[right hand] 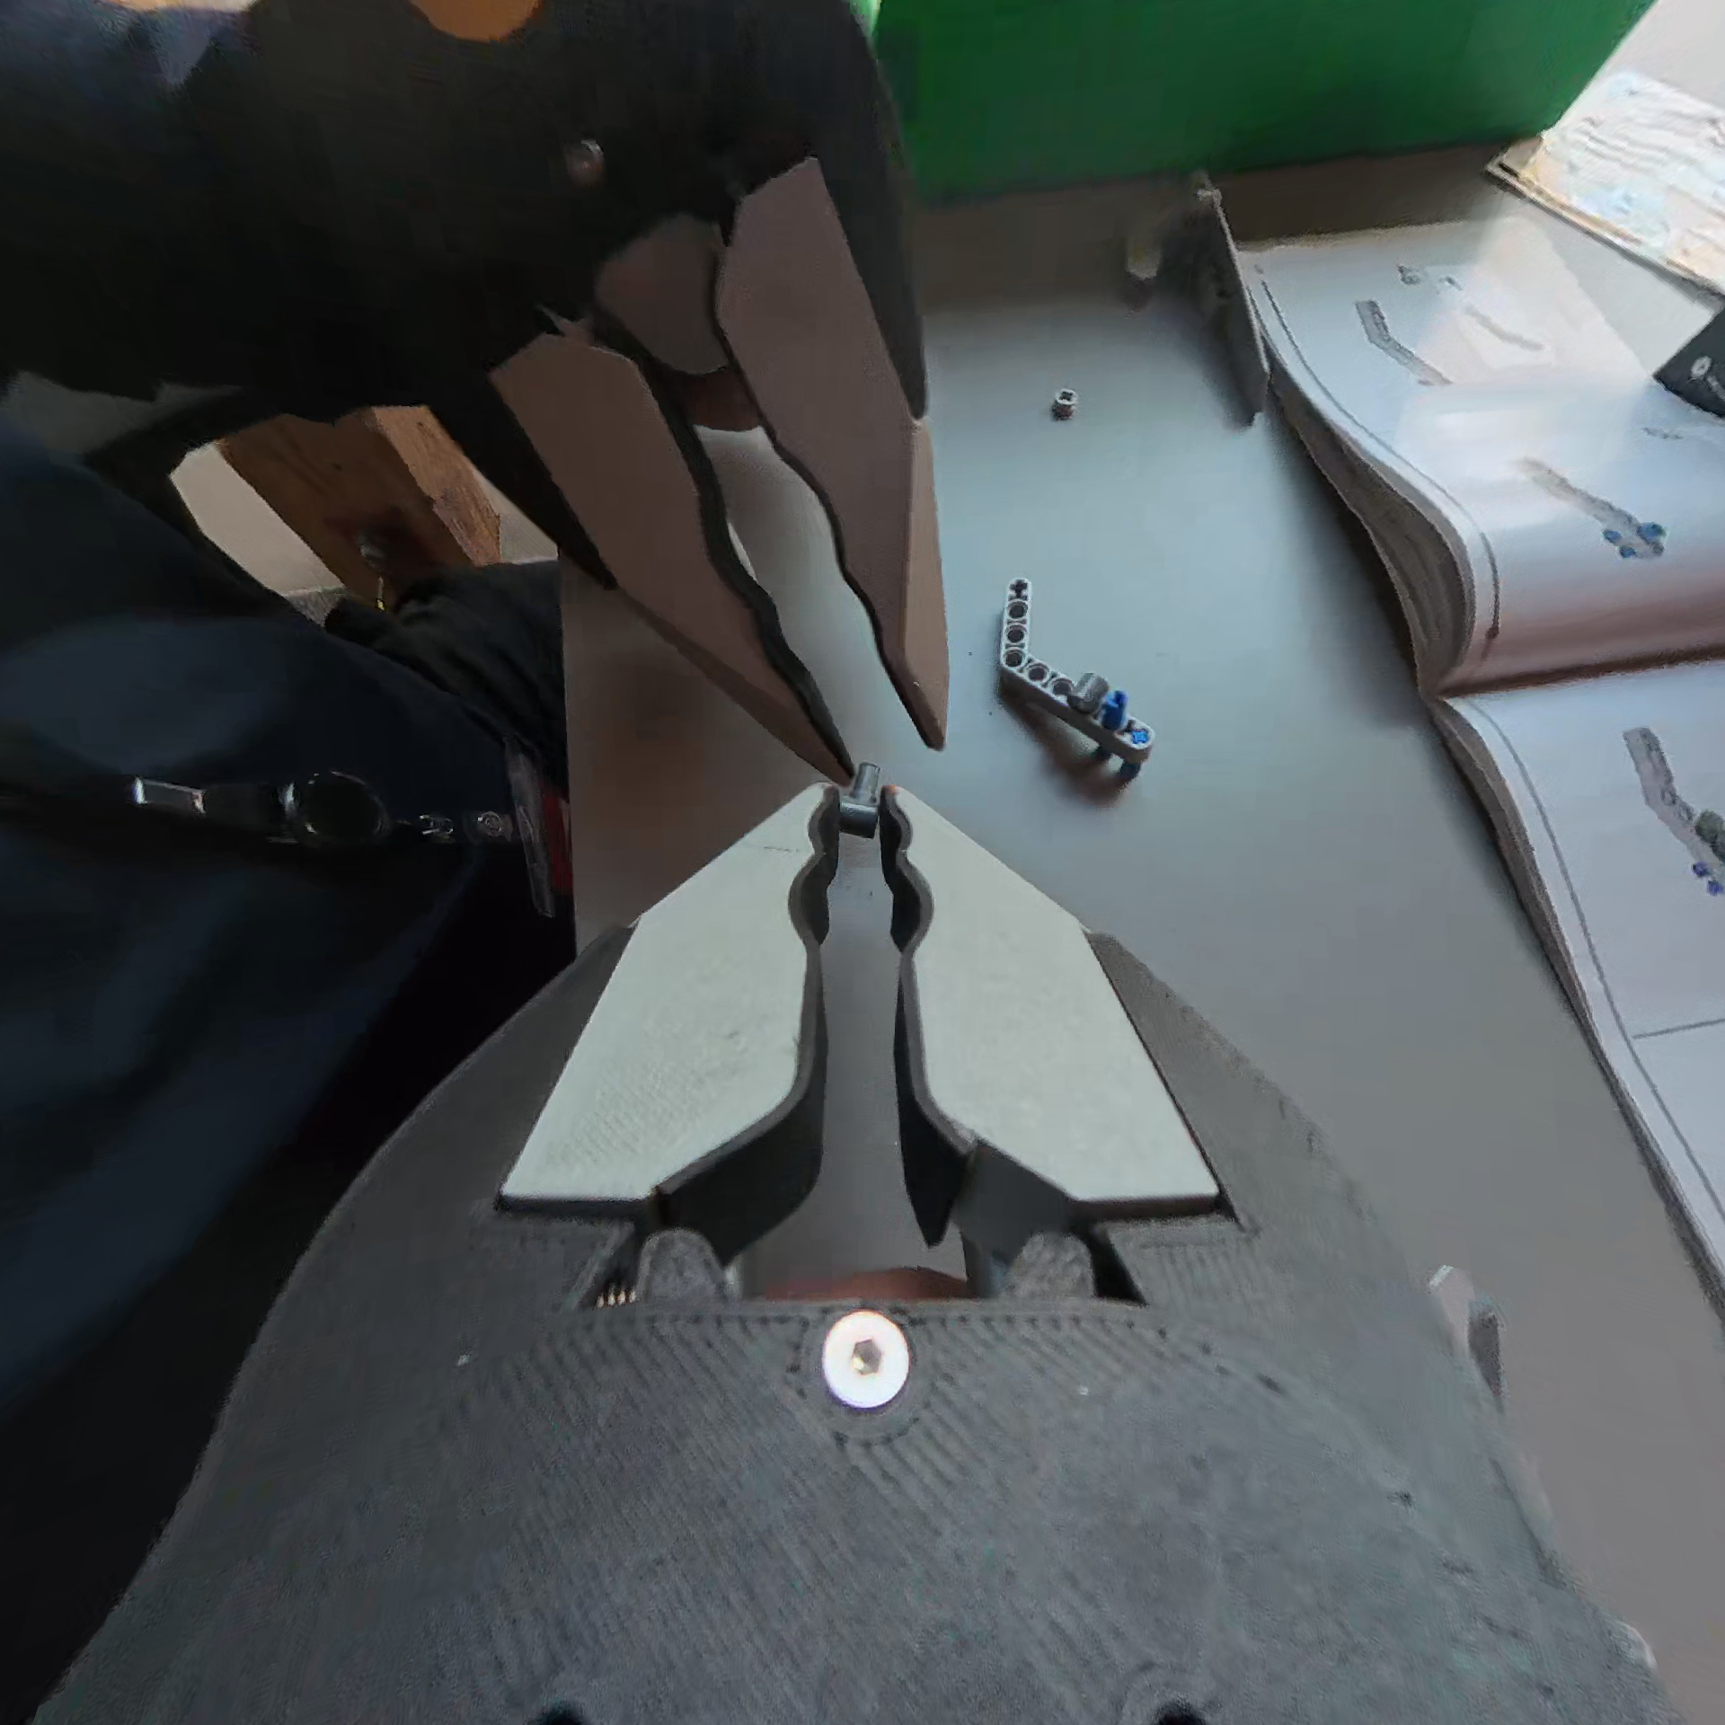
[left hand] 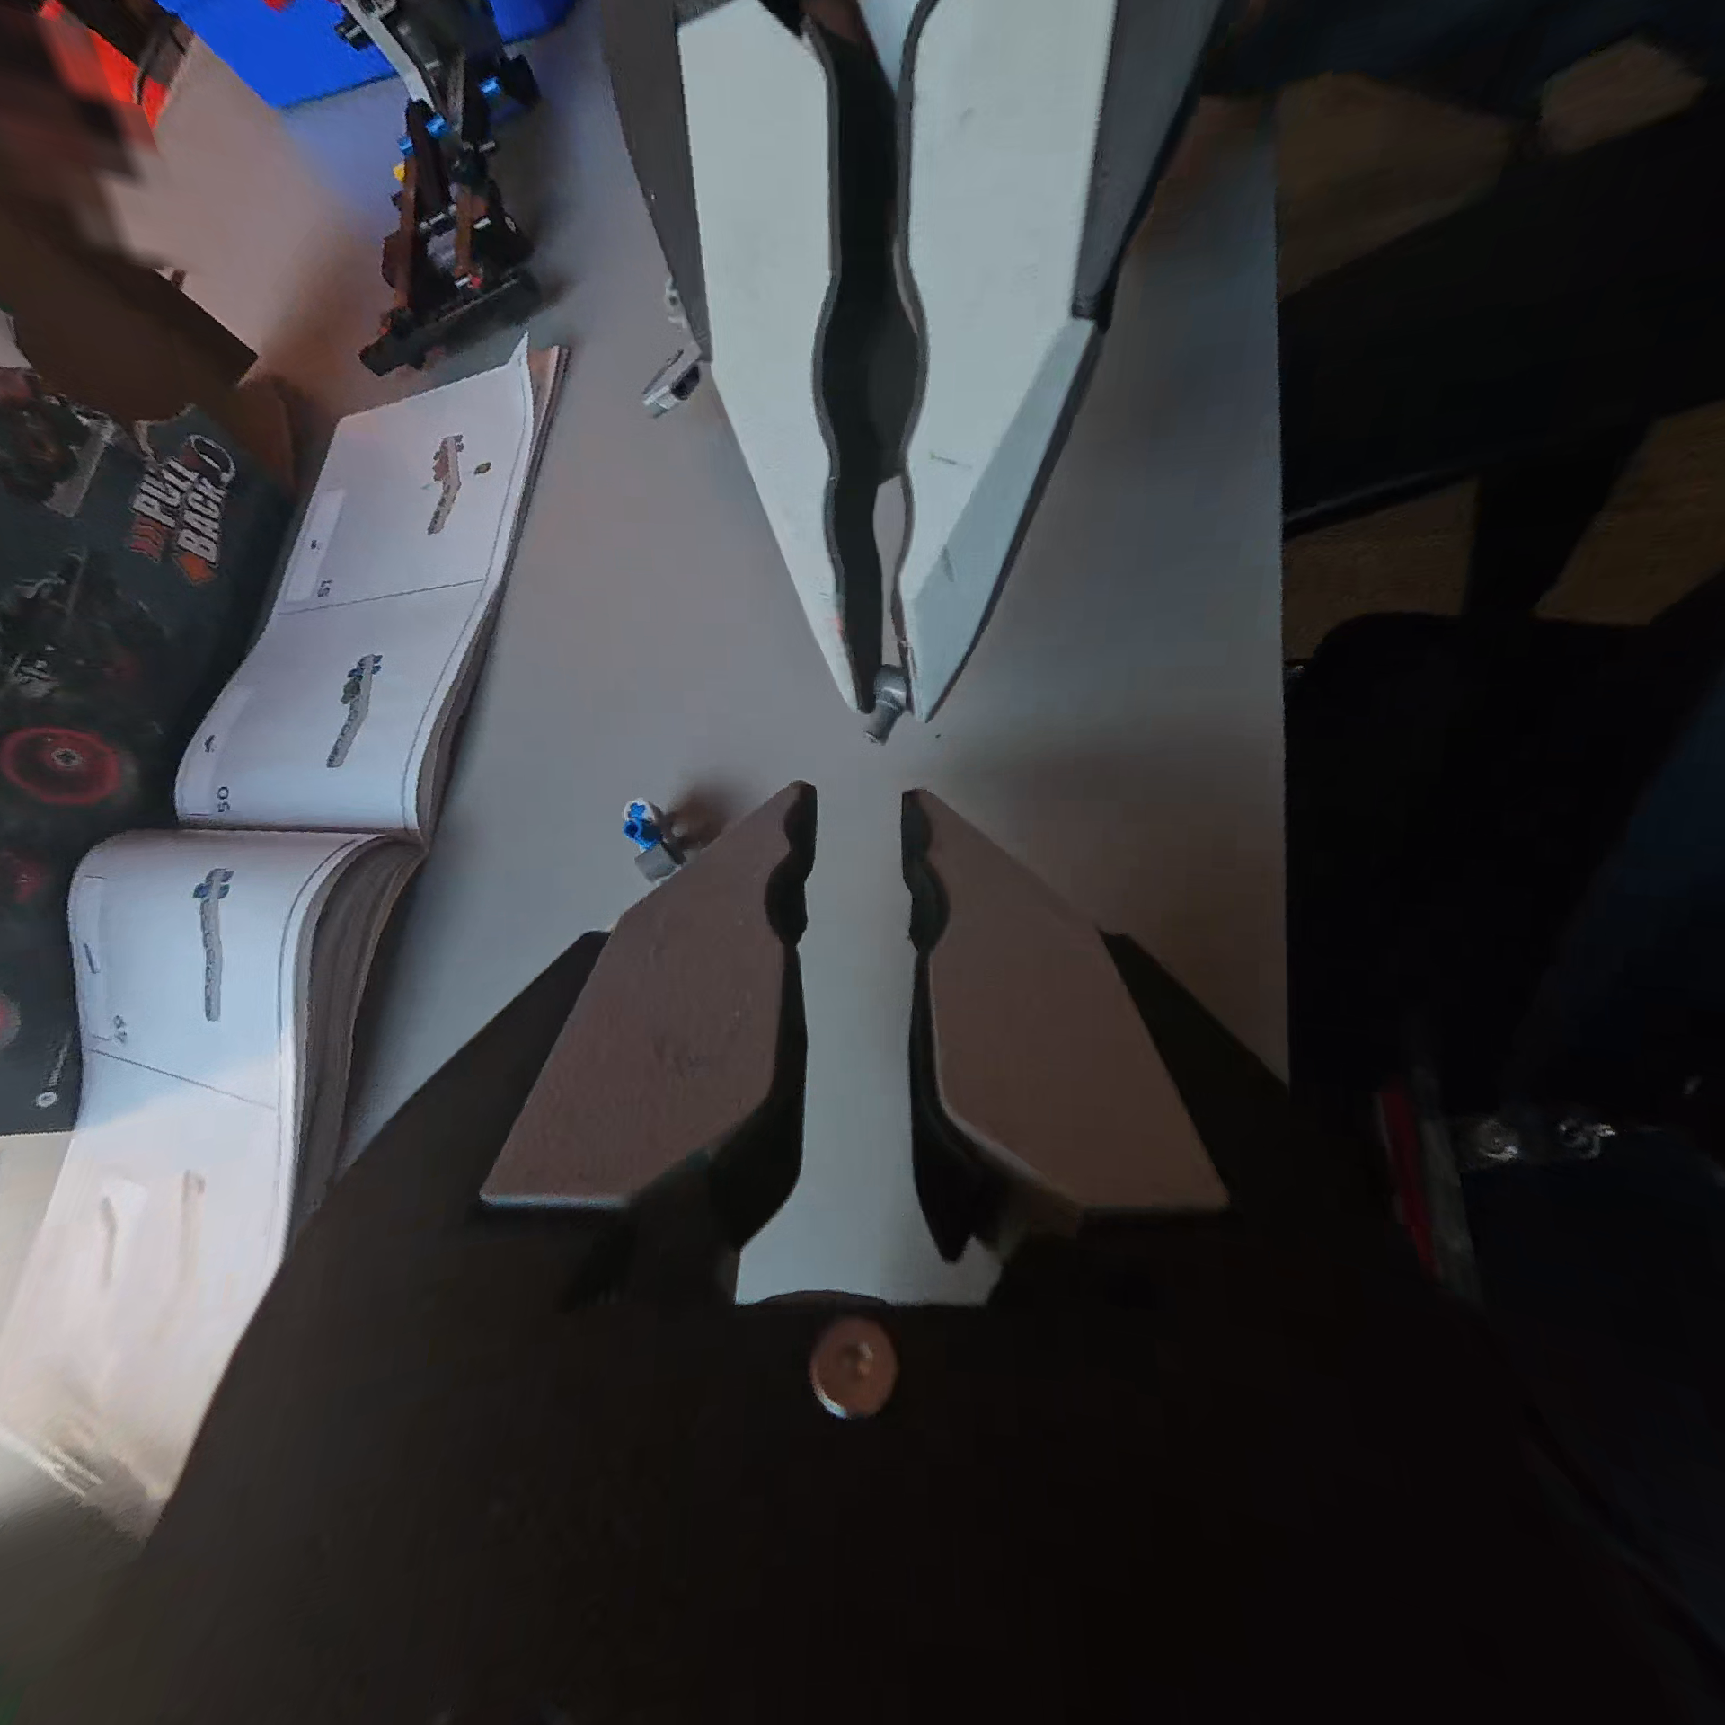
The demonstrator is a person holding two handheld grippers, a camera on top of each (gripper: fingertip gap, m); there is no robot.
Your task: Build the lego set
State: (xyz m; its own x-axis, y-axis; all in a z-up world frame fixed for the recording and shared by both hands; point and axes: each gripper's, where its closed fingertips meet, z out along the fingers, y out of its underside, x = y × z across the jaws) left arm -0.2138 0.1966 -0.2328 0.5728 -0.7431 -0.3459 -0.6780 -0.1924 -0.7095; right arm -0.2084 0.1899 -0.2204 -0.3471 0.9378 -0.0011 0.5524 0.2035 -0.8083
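My right gripper (right hand: 859, 807) is shut on a small grey pin (right hand: 859, 801) that sticks out past its tips, above the grey table (right hand: 1213, 933). My left gripper (left hand: 857, 805) is open and empty, its brown tips just in front of the pin (left hand: 883, 709), facing the right gripper (left hand: 887, 686) tip to tip. In the right wrist view the left gripper (right hand: 891, 754) comes in from the upper left. A grey bent beam with blue pins (right hand: 1073, 677) lies on the table to the side. In the left wrist view it is mostly hidden behind my left finger (left hand: 653, 840).
An open instruction booklet (left hand: 373, 607) (right hand: 1540, 467) lies beside the beam, the set's box (left hand: 93, 653) next to it. A partly built black model (left hand: 457, 215) stands farther back. A small grey bush (right hand: 1062, 403) lies loose. A green bin (right hand: 1213, 84) stands behind. The table edge (left hand: 1279, 653) is close. My left and right fingertips are right by each other.
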